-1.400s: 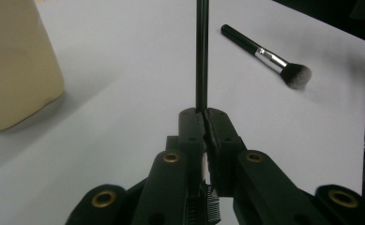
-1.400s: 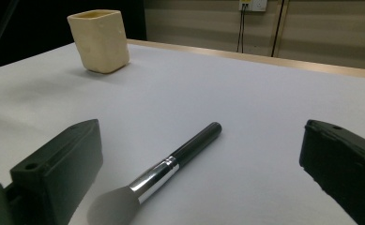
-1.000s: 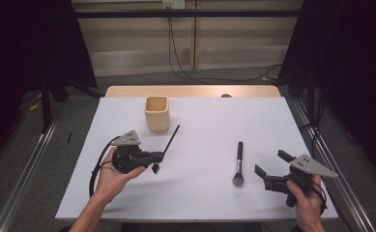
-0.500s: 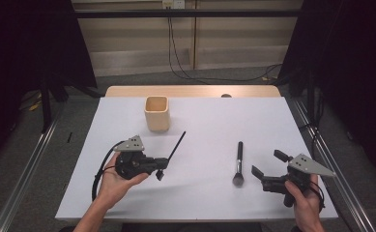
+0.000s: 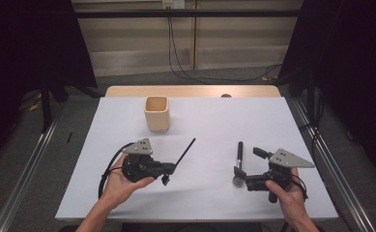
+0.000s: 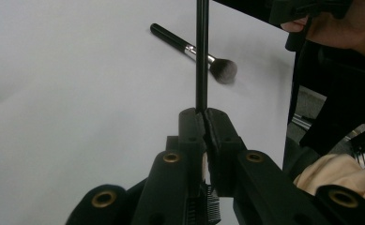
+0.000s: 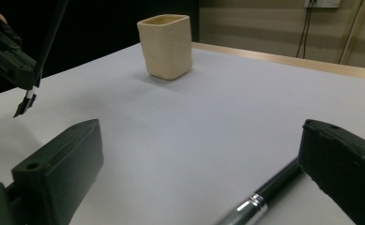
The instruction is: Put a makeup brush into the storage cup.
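Note:
My left gripper (image 5: 168, 169) is shut on a thin black brush (image 5: 184, 151) near its small angled tip and holds it above the white table (image 5: 214, 121), handle slanting up and away. The left gripper view shows the jaws (image 6: 203, 115) pinched on the handle (image 6: 201, 56). A black makeup brush (image 5: 238, 154) with a silver ferrule lies on the table at the right, bristles toward me. My right gripper (image 5: 246, 164) is open, its jaws either side of that brush's bristle end. In the right gripper view the brush (image 7: 269, 187) lies between the spread jaws (image 7: 201, 136), untouched.
A cream square cup (image 5: 157, 112) stands upright at the table's back left, also the cup (image 7: 166, 46) in the right gripper view. A wooden strip (image 5: 190, 91) runs along the far edge. Metal rails flank the table on both sides.
My right gripper has moved left and now has the makeup brush's bristle end between its jaws. The left gripper has shifted a little to the right with the thin brush.

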`<state>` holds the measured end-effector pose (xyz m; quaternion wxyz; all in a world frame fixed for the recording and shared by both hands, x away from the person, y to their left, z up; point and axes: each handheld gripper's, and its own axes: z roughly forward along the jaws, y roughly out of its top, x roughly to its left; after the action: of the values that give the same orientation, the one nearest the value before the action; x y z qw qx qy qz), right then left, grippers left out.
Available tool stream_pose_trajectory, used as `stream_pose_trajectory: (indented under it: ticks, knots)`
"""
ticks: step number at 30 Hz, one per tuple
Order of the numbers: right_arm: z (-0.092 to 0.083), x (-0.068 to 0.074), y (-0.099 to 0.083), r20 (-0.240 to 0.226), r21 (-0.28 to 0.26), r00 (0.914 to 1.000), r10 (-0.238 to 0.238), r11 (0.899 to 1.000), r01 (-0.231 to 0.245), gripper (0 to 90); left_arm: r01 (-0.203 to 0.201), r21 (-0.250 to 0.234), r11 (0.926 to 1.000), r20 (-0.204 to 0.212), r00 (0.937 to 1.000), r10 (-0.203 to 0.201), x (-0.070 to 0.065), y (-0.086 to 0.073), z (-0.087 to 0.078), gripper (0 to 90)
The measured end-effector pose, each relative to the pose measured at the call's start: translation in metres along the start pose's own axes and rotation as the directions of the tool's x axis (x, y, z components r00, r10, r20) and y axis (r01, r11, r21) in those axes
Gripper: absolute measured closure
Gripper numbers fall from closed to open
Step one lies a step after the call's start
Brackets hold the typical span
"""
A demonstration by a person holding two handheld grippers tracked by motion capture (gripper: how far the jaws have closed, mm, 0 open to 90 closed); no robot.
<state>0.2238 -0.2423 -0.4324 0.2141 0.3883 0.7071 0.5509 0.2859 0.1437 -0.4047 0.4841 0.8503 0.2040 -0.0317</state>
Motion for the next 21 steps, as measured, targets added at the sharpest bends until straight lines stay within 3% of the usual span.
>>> stream_pose_trajectory:
  ticks: [4,7,8,12,16,21]
  knots:
    - [0.009,0.006,0.004,-0.040,0.012,0.9990,-0.019,1.000,0.019,0.3,0.008,0.043,0.9990,-0.002,1.0000,-0.008,-0.003,0.001,0.001,85.7]
    - [0.017,0.013,0.009,-0.069,0.015,0.9965,-0.046,0.999,0.047,0.5,-0.004,0.065,0.9979,0.009,1.0000,0.003,-0.004,0.004,0.001,85.7]
    - [0.022,0.015,0.013,-0.101,0.026,0.9936,-0.051,0.998,0.054,0.4,-0.006,0.069,0.9976,0.012,0.9999,0.005,-0.004,0.006,0.001,85.6]
    - [0.028,0.019,0.018,-0.124,0.041,0.9889,-0.081,0.995,0.087,0.3,-0.024,0.102,0.9945,0.022,0.9995,0.021,-0.005,0.010,0.003,85.7]
    - [0.035,0.023,0.024,-0.171,0.087,0.9805,-0.097,0.990,0.113,0.4,-0.050,0.152,0.9871,0.024,0.9986,0.047,-0.008,0.014,0.005,85.6]
    - [0.043,0.027,0.027,-0.212,0.117,0.9702,-0.117,0.983,0.144,0.4,-0.056,0.201,0.9779,0.036,0.9981,0.049,-0.010,0.017,0.005,85.7]
